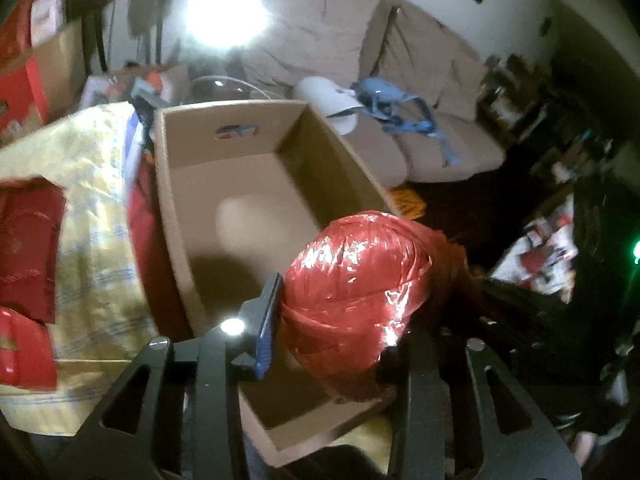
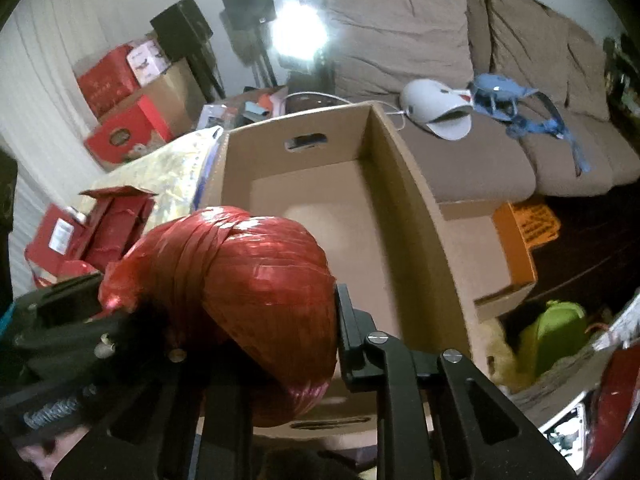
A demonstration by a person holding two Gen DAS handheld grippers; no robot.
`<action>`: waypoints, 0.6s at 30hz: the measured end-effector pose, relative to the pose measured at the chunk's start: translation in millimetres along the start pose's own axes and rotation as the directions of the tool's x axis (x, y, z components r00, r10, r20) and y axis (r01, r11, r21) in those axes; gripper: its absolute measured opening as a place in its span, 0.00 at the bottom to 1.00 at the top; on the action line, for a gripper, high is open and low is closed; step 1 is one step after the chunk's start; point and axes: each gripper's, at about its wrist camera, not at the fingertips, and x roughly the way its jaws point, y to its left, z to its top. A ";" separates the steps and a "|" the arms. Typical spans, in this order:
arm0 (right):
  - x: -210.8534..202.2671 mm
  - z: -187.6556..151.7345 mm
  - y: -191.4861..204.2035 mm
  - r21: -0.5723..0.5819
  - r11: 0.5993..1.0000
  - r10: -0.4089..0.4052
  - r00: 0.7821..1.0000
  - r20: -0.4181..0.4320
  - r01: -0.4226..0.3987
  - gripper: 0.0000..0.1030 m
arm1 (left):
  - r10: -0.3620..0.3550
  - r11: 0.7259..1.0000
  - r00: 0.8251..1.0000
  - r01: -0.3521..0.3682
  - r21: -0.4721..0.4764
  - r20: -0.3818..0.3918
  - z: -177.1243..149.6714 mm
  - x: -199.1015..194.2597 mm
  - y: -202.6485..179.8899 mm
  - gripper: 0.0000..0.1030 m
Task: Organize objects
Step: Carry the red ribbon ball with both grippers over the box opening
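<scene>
A ball of shiny red twine (image 1: 360, 280) hangs over the near end of an open cardboard box (image 1: 172, 208) that holds nothing. My left gripper (image 1: 336, 312) has the ball between its fingers: the blue pad (image 1: 268, 320) lies against the ball's left side, and the other finger is hidden behind the ball. In the right wrist view the same ball (image 2: 248, 280) sits in my right gripper (image 2: 256, 308), whose right finger (image 2: 346, 320) presses its side; the left finger is hidden. The left gripper's body (image 2: 60, 320) shows at the ball's left. The box (image 2: 416, 208) lies just beyond.
A beige sofa (image 2: 460, 152) behind the box carries a white object (image 2: 432, 108) and blue straps (image 2: 516, 100). Red boxes (image 2: 120, 136) and a yellow patterned cloth (image 1: 92, 200) lie to the left. A smaller orange-sided carton (image 2: 512, 248) and a green item (image 2: 560, 332) stand to the right.
</scene>
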 end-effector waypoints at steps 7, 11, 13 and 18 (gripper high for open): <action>5.9 -2.3 -9.6 0.025 0.999 0.028 0.999 -0.016 -0.028 0.16 | 0.021 0.999 1.000 -0.021 0.025 -0.005 -3.0 4.5 -4.3 0.31; 7.5 -3.7 -12.5 0.032 0.999 0.039 0.999 -0.027 -0.038 0.19 | 0.006 1.000 1.000 -0.006 0.008 -0.007 -3.8 7.8 -0.4 0.30; 7.6 -4.4 -12.8 0.033 0.999 0.044 0.999 -0.028 -0.043 0.22 | 0.013 1.000 1.000 -0.013 0.012 -0.007 -3.4 7.8 0.5 0.26; 3.6 -3.9 -14.9 0.049 0.996 0.069 0.998 -0.007 -0.069 0.29 | 0.006 1.000 1.000 -0.006 0.012 0.012 -4.3 9.0 4.2 0.24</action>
